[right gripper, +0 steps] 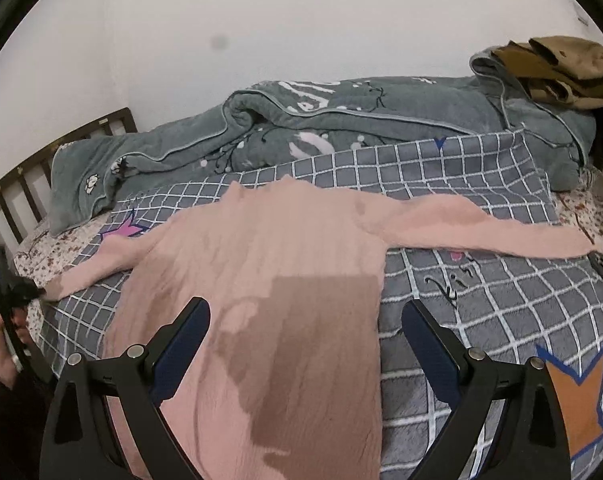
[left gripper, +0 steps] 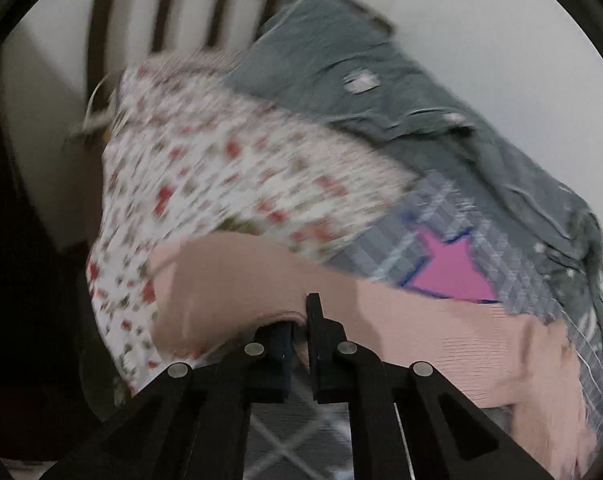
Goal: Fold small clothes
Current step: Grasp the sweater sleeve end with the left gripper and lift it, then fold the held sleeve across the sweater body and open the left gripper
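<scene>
Right hand-held gripper (right gripper: pixel 305 344), lower centre of the right wrist view: jaws spread wide, nothing between them, poised over the body of the pink garment (right gripper: pixel 269 280); the garment lies flat on the grey checked blanket (right gripper: pixel 481 292) on the bed, one sleeve running toward the left edge of the frame, the other toward the right edge; a darker patch, partly a straight-edged shadow and possibly damp, covers its lower middle. Left hand-held gripper (left gripper: pixel 299 334), bottom centre of the left wrist view: jaws nearly together, pinching an edge of the same pink garment, apparently the cuff of the left sleeve; this view is motion-blurred, so the depth of the bite cannot be judged. Floral sheet (left gripper: pixel 189 168) fills the centre left of that view; the grey quilt (right gripper: pixel 301 128) lies bunched across the upper middle of the right wrist view, behind the garment; brown clothing (right gripper: pixel 561 68) is heaped at upper right; the dark headboard (right gripper: pixel 61 148) stands at left.

Likely faults from here: a shallow pinch at the cuff may slip as the sleeve is carried over the body; thin, crinkled cloth may drag and bunch; if the patch is damp, layers may cling and fold unevenly; the open right jaws, closed carelessly, may catch the blanket with the garment; the far sleeve may snag on the blanket's pile.
</scene>
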`<state>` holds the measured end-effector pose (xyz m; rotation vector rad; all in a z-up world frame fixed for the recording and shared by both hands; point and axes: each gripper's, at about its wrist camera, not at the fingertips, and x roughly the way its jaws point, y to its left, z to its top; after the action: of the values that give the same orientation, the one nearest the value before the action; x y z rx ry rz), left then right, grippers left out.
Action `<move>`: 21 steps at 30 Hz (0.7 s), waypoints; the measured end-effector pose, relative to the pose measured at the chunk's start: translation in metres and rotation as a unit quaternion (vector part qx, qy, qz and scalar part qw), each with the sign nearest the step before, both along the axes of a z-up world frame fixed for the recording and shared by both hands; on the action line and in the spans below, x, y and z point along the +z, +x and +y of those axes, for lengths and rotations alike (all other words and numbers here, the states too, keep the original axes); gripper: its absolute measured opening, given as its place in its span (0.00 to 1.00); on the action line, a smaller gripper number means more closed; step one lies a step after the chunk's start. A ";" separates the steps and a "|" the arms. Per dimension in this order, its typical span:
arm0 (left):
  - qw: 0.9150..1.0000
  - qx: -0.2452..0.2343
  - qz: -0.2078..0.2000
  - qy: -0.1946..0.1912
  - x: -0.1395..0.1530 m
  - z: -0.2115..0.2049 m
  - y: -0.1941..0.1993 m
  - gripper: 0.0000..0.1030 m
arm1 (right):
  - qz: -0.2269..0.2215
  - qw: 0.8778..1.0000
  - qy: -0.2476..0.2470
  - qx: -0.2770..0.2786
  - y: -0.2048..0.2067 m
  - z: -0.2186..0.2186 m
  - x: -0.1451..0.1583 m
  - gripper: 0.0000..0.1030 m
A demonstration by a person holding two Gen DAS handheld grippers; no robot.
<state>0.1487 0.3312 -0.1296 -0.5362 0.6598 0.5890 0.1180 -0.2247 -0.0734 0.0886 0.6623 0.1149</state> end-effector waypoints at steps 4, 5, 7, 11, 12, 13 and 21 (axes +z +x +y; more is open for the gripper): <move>0.996 -0.045 -0.002 0.073 0.046 -0.054 0.027 0.07 | 0.005 1.000 0.026 0.013 0.005 -0.009 -0.007 0.93; 0.994 -0.061 -0.006 0.088 0.055 -0.069 0.034 0.07 | 0.007 0.999 0.031 0.016 0.006 -0.011 -0.008 0.93; 0.989 -0.098 -0.016 0.113 0.075 -0.108 0.051 0.07 | 0.004 0.999 0.033 0.021 0.006 -0.016 -0.009 0.93; 0.974 -0.170 -0.037 0.147 0.103 -0.193 0.081 0.06 | -0.006 1.000 0.007 0.025 0.003 -0.026 -0.009 0.93; 0.970 -0.189 -0.040 0.149 0.106 -0.214 0.089 0.06 | -0.007 1.000 0.001 0.026 0.002 -0.030 -0.009 0.93; 0.966 -0.207 -0.040 0.151 0.108 -0.239 0.098 0.07 | -0.006 1.000 -0.001 0.024 0.001 -0.034 -0.009 0.93; 0.930 -0.340 -0.013 0.140 0.055 -0.411 0.147 0.07 | 0.014 1.000 -0.008 0.008 -0.013 -0.068 -0.017 0.93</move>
<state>0.2961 -0.0797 -0.0750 -0.0275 0.6719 0.0136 0.1051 -0.2929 -0.0903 0.0705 0.6920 0.1243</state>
